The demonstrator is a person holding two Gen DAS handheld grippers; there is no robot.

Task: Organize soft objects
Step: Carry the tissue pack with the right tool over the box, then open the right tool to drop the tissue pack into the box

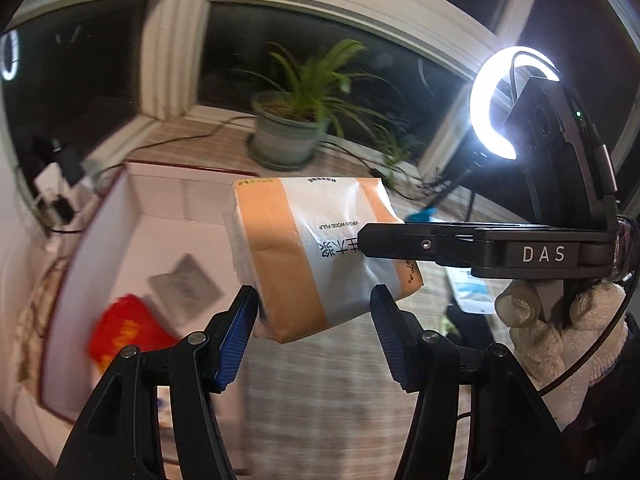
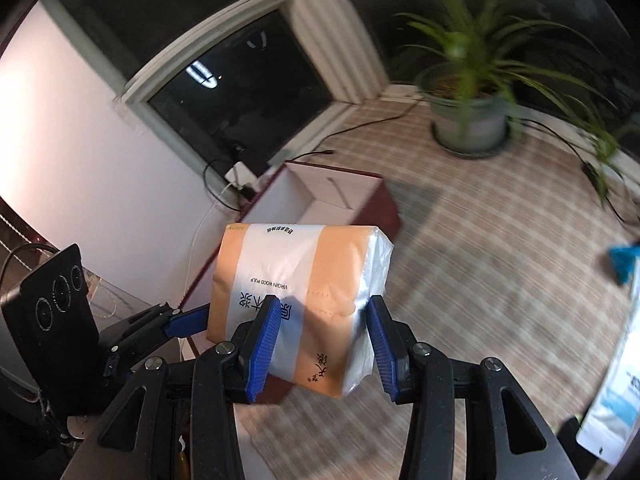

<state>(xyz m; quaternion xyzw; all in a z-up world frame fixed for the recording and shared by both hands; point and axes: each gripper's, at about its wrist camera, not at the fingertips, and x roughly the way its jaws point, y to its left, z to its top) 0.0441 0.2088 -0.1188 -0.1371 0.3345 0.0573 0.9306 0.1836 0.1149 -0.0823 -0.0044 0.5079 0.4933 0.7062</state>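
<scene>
Tissue pack (image 2: 298, 292) — glossy plastic wrap

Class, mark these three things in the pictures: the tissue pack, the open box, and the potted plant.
tissue pack (image 2: 276, 268): right wrist view, on its white middle band.
open box (image 1: 160, 196): left wrist view, on its white inner back wall.
potted plant (image 1: 284, 132): left wrist view, on the pot's side.

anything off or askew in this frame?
Nothing damaged or spilled. The tissue pack is held in the air, tilted, clamped by both the right gripper and the left gripper, beside the open box rather than in it.
</scene>
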